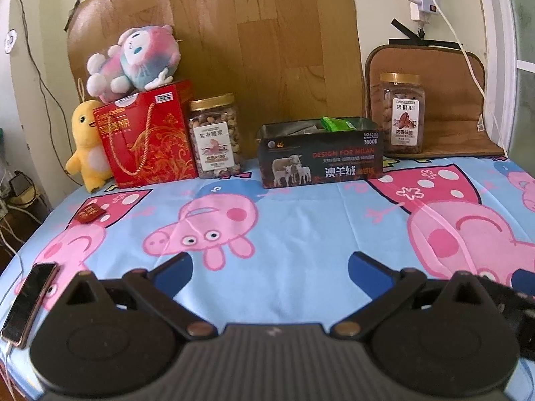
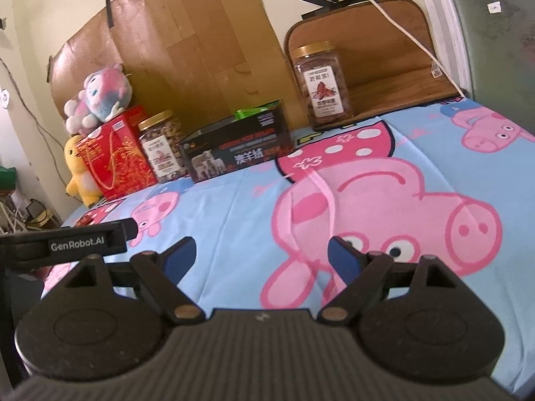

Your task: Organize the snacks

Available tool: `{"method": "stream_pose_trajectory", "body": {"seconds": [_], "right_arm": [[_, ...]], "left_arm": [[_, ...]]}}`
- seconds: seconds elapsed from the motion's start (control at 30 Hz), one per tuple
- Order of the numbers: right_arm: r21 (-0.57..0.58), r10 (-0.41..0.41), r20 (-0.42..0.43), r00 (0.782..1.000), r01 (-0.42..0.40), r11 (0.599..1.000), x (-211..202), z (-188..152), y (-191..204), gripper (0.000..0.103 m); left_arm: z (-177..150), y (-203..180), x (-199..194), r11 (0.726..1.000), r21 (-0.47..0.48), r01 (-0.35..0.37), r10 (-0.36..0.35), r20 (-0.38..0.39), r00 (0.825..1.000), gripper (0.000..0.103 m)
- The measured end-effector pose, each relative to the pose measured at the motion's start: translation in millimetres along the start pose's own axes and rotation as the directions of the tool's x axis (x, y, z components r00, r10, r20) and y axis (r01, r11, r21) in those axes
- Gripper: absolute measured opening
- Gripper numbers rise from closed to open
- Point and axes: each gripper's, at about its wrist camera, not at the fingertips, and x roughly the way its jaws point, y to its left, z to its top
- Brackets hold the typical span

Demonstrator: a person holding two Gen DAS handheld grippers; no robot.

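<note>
A dark open box with sheep on its front stands at the back of the table, with a green packet in it. It also shows in the right wrist view. A small red snack packet lies on the cloth at the left. A jar of nuts stands left of the box and a jar of pecans right of it. My left gripper is open and empty, low over the cloth. My right gripper is open and empty too.
A red gift bag, a yellow duck plush and a pink plush sit at the back left. A phone lies at the left edge. The table carries a cartoon pig cloth. The left gripper's body shows in the right wrist view.
</note>
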Motion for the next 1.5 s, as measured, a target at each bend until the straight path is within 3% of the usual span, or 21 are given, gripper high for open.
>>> {"method": "stream_pose_trajectory", "body": {"seconds": [0.4,0.8,1.5], "right_arm": [[-0.01,-0.034,-0.023,0.999,0.034,0.999,35,25,-7,0.088],[-0.028,-0.065,-0.084,0.994,0.062,0.998,77,35,-14,0.088],[-0.025,-0.073,-0.091,0.993,0.071,0.997,89,35,-18,0.088]], "left_arm": [[18,-6,42,1.0,-0.021,0.015,-0.016,-0.056,0.998,0.103],[33,-10,73,1.0,-0.009,0.008,-0.009,-0.051,0.999,0.103],[31,-16,84,1.0,0.01,0.005,-0.004,-0.07,0.998,0.103]]}}
